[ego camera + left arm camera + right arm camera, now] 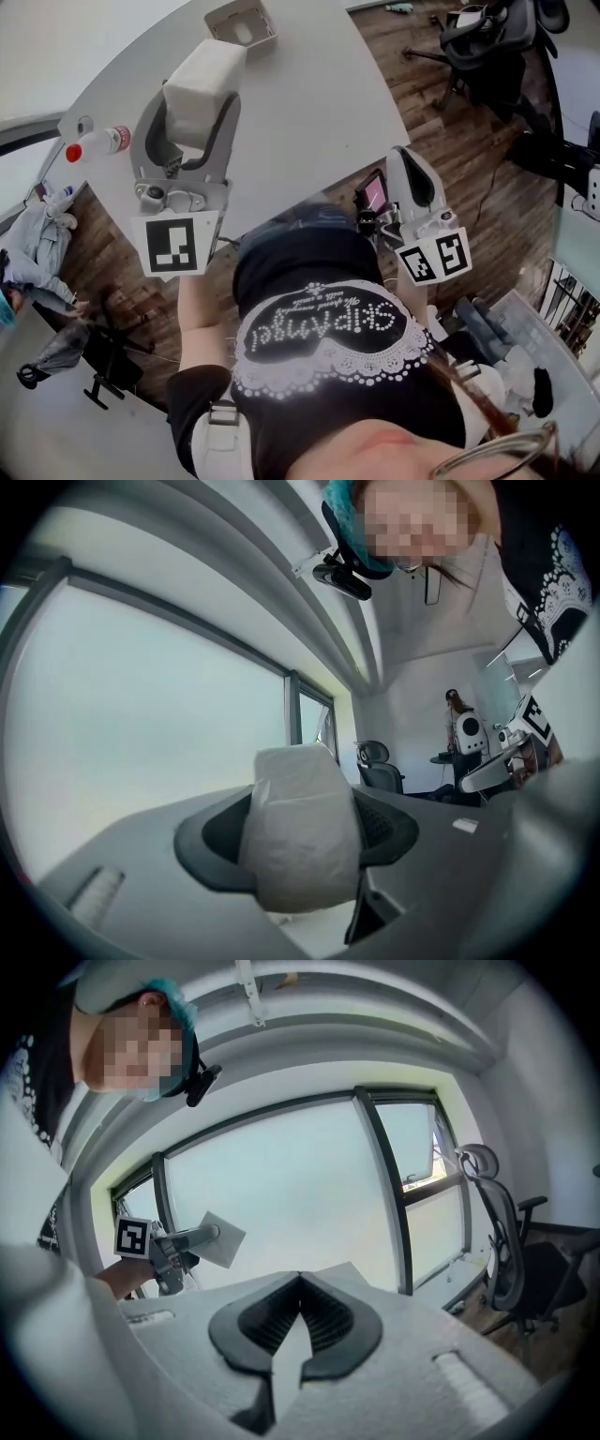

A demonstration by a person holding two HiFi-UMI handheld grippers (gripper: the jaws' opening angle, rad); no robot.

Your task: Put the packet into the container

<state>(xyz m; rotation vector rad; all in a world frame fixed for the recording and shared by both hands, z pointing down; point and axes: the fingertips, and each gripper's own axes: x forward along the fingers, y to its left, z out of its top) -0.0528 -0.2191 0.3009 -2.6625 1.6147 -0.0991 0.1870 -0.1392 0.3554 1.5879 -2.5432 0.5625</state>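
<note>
right gripper [411, 169] low beside person's torso, jaws pressed together on nothing, holding hand hidden | left gripper [190, 124] held over table [300, 103], jaws clamped on white packet [204, 80], its lower end hidden between them | red-capped bottle [97, 142] lies at table's left edge | container [242, 22] stands beyond packet, apart, contents indistinct

The left gripper [192, 111] is held out at 11 o'clock in the head view, its jaws pointed toward 12 and clamped on a white packet [300, 836] — the bare left forearm [192, 309] is extended behind it. The right gripper [406, 167] is held near the torso at 2 o'clock, jaws pressed together on nothing.
</note>
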